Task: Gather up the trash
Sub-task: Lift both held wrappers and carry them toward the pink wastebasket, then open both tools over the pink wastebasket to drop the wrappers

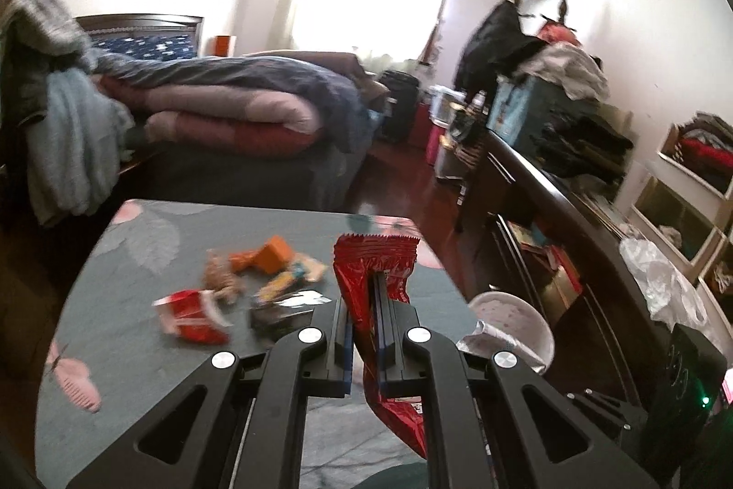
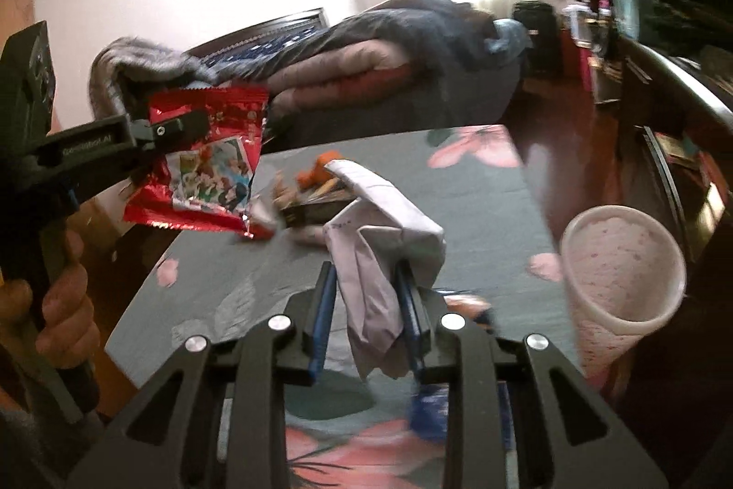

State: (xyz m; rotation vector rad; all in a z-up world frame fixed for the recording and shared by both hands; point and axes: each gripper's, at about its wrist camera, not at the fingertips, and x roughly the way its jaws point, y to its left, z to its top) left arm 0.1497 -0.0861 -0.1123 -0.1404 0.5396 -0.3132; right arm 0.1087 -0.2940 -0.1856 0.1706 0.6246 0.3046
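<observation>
Trash mid-collection: left tool (image 1: 366, 296) clamps a red wrapper (image 1: 371, 260), right tool (image 2: 366, 282) clamps crumpled paper (image 2: 389, 223) above the desk (image 1: 137, 250); next, drop both into the bin (image 2: 623, 260), more wrappers (image 1: 256, 287) remain.

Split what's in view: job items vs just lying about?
Job:
- crinkled red foil snack wrapper, clamped in left hand-held gripper
- crumpled white paper, clamped in right hand-held gripper
- loose pile of red, orange and yellow wrappers on the floral grey tablecloth
- pink speckled round bin

Lying about:
- folded purple and red quilts
- heap of dark clothes
- clear plastic bag
</observation>
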